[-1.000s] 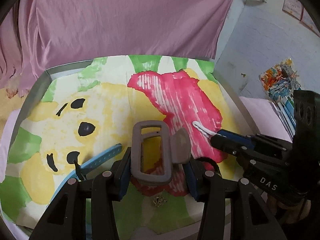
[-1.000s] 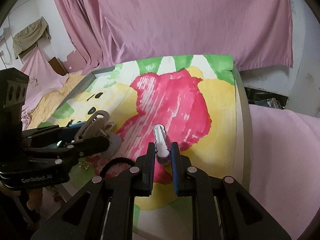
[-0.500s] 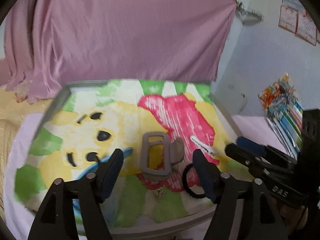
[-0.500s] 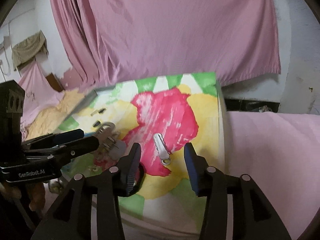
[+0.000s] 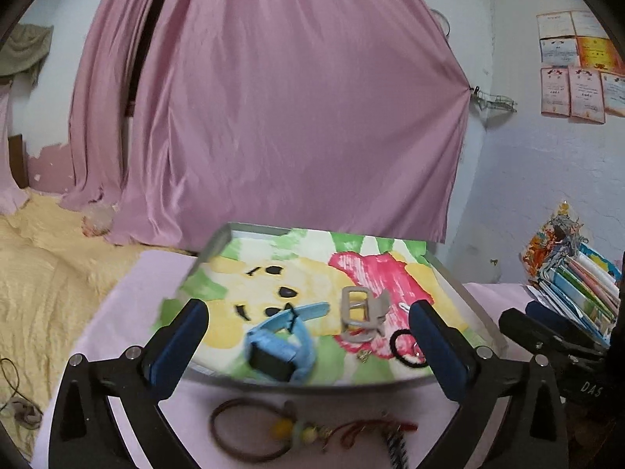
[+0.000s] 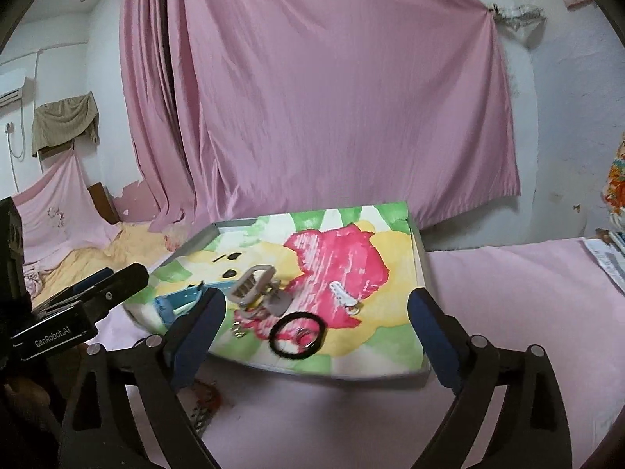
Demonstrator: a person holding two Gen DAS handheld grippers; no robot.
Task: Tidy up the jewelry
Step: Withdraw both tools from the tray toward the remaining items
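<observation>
A tray (image 5: 463,287) lined with a bear picture holds a grey claw clip (image 5: 359,314), a blue watch (image 5: 285,346), a white hair clip (image 5: 404,306), a black hair tie (image 5: 404,348) and a small earring (image 5: 365,356). My left gripper (image 5: 308,312) hangs back from the tray's near edge, its jaws opening wide with nothing between them. My right gripper (image 6: 316,301) is also drawn back, jaws opening and empty; ahead of it lie the white hair clip (image 6: 345,297), the black hair tie (image 6: 297,336) and the claw clip (image 6: 258,289).
On the pink cloth before the tray lie a brown beaded hair band (image 5: 242,434) and a red cord piece (image 5: 371,428). A stack of books (image 5: 578,285) stands at the right, a yellow bedspread (image 5: 47,273) at the left, a pink curtain (image 5: 273,117) behind.
The left gripper let go of the grey claw clip and the right let go of the white hair clip. Both pulled back and up from the tray, jaws spreading wide.
</observation>
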